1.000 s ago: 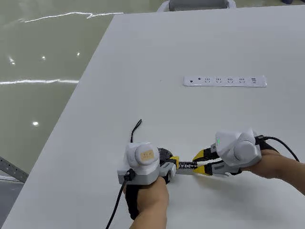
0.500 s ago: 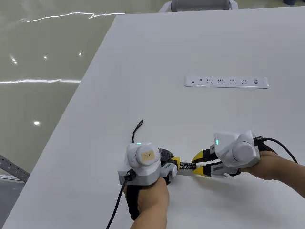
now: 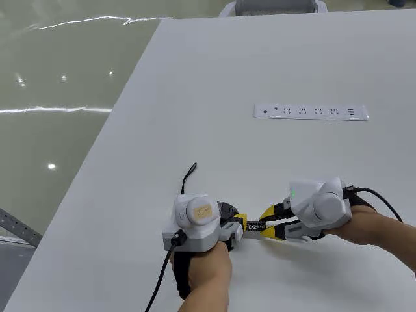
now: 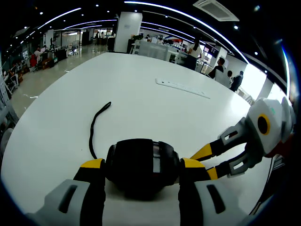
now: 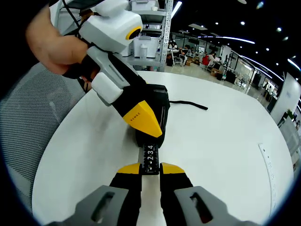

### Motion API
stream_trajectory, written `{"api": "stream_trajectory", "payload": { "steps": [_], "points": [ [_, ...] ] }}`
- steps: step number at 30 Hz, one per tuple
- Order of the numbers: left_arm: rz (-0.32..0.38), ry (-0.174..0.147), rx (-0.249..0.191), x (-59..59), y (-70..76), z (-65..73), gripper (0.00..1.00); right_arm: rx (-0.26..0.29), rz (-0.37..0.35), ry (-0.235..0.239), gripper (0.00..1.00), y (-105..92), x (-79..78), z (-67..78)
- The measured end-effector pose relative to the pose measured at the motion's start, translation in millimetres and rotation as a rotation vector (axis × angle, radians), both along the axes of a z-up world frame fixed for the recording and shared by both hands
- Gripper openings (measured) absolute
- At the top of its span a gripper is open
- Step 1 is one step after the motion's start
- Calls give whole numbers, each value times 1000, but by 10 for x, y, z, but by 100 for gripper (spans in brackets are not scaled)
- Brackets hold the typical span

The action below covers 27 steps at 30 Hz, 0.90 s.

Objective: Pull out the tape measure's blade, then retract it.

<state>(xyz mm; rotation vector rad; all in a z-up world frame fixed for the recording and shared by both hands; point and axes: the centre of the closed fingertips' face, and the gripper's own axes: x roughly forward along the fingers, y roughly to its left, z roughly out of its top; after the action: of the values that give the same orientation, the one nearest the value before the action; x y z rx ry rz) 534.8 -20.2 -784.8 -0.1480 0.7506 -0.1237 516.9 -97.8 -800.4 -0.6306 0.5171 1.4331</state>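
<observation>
The left gripper's (image 3: 234,225) jaws clamp the sides of the black tape measure (image 4: 140,160), which sits on the desk (image 3: 227,97). The right gripper's (image 5: 150,168) jaws pinch the blade (image 5: 150,155), with a short numbered length showing between them and the case. A black strap (image 4: 94,127) trails beyond the case. Open desk stretches ahead of both jaws to a power strip (image 3: 311,112); the desk's edge runs outside the left jaws.

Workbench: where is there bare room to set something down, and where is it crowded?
Bare: tabletop beyond the power strip, and between that strip and the tape measure. Crowded: the near edge, where the left gripper clamps it, the right gripper its blade.
</observation>
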Motion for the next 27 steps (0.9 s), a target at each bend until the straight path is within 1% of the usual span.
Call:
{"api": "stream_trajectory", "payload": {
  "steps": [27],
  "points": [
    [-3,-1,-4,-4,3,3,60,3,0,2,13,116,3,-11]
  ]
}}
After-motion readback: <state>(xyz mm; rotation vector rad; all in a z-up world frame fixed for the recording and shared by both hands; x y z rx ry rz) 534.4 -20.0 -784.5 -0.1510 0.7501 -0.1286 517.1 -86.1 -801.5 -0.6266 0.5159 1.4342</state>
